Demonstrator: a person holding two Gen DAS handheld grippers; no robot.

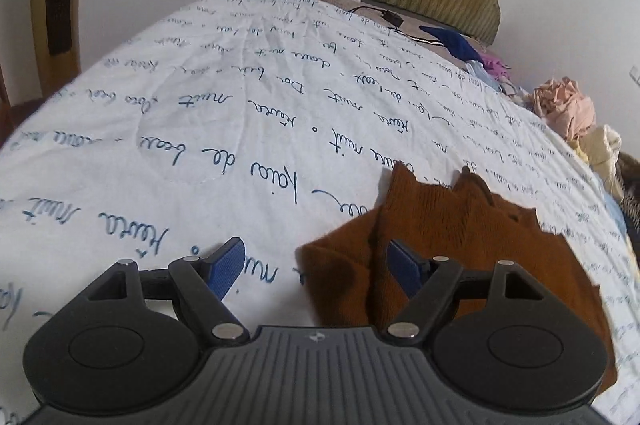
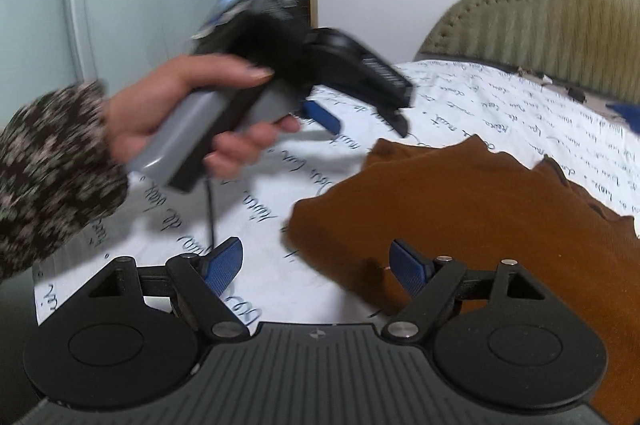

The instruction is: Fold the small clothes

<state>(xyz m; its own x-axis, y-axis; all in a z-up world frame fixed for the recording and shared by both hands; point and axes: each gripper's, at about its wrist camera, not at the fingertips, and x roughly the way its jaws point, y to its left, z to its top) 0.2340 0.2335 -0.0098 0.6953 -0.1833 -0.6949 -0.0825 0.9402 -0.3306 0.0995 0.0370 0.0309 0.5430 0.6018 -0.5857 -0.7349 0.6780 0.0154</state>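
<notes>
Both your left gripper [image 1: 316,265] and right gripper [image 2: 318,263] have fingers wide open holding nothing, brown sweater [image 1: 460,245] lies on the bed [image 1: 200,129] at 3 o'clock of each, so a shallow pinch could catch one layer only.

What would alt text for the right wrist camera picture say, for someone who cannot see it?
A brown knitted garment lies on a white bedspread printed with cursive writing, below the right gripper, whose blue-padded fingers are open. A hand in a patterned sleeve holds the left gripper, blurred, above the bed.
</notes>
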